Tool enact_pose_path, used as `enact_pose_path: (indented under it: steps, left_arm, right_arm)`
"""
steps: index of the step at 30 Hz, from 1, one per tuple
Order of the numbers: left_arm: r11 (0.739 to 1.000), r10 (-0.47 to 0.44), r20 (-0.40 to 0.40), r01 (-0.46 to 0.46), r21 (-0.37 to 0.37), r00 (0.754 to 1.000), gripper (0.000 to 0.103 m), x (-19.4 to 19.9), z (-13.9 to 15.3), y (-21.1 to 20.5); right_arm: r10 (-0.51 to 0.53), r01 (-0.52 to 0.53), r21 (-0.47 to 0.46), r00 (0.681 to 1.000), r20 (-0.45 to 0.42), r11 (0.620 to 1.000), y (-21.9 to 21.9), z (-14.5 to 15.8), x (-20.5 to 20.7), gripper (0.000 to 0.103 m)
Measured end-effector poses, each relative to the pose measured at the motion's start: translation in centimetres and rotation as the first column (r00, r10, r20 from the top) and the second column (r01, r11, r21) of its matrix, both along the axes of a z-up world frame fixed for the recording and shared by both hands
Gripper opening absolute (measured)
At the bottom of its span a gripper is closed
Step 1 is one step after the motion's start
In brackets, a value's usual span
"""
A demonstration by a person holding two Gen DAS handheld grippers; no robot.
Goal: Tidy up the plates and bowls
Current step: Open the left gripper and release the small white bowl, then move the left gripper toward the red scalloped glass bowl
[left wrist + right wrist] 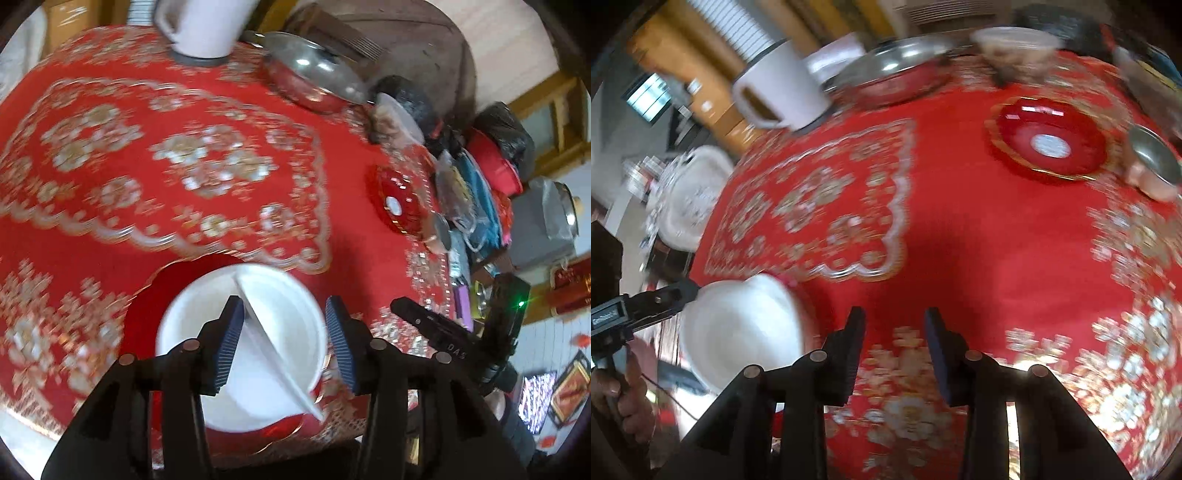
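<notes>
Both views are motion-blurred, so fine detail is soft.

Left gripper: I see its jaws apart, blue ribbed pads on either side of a thin white divider wall that crosses the inside of a white bowl. Nothing is pinched; there is a clear gap between the right pad and the divider, while the left pad sits just beside it. I cannot tell if it touches. The white bowl sits on a red plate with a gold rim, at the near edge of the surface, which is covered by a red cloth patterned with gold and silver flowers.

Right gripper: jaws apart, empty, hanging over bare red cloth near the front edge. In the right wrist view the white bowl is to the left, with the left gripper's black body reaching toward its rim and a hand on the handle below.

A second red plate, glossy with a gold rim and a pale round spot in the middle, lies well apart from the bowl, toward the far right of the surface. Just beside it on the right is a metal spoon or small ladle.

At the far side stand a white mug and a steel lidded pan. A clear lidded container sits next to the pan. Bags and clutter are heaped along the right edge in the left wrist view.
</notes>
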State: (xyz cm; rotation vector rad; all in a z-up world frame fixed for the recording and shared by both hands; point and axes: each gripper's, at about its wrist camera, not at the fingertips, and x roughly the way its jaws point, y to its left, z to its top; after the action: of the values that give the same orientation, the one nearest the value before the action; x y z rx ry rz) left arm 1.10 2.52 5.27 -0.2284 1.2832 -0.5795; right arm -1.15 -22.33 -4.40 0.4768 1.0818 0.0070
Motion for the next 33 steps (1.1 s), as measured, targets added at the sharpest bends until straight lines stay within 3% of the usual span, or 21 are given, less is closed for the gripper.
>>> enact_pose_path:
  steps: [4,9,18,25,27,31,33]
  left_arm:
    - [0.999,-0.017,0.006,0.017,0.031,1.0,0.051,0.6,-0.3,-1.3]
    - [0.991,0.108,-0.025,-0.106,0.087,0.994,0.051,0.3,-1.5,1.0]
    - [0.947,0.308,-0.064,-0.299,0.12,0.949,0.051,-2.6,-2.7,5.1]
    - [0.929,0.362,-0.113,-0.349,0.121,0.925,0.051,-3.6,-4.4,5.6]
    - [0.919,0.391,-0.078,-0.384,0.094,0.917,0.051,-4.1,-3.2,6.1]
    - [0.867,0.497,0.029,-0.497,0.019,0.867,0.051,-5.4,-0.1,9.0]
    - [0.874,0.484,0.037,-0.485,0.035,0.874,0.051,-5.3,-0.2,9.2]
  right_arm:
    - [-0.075,0.075,0.011,0.997,0.001,0.997,-3.3,-0.1,-1.9,0.041]
    - [-0.076,0.079,0.056,0.996,-0.047,0.995,-6.0,-2.4,-2.1,0.044]
    - [0.051,-0.045,0.089,0.996,-0.067,0.995,-6.1,-4.0,-0.2,0.044]
    - [0.12,-0.114,0.093,0.991,-0.061,0.989,-4.9,-3.9,0.9,0.044]
    - [0.133,-0.128,0.09,0.989,-0.058,0.988,-4.7,-3.6,0.9,0.044]
    - [0.126,-0.12,0.092,0.99,-0.059,0.988,-4.8,-3.7,0.8,0.044]
    - [0.123,-0.115,0.099,0.99,-0.072,0.988,-4.9,-4.1,0.8,0.044]
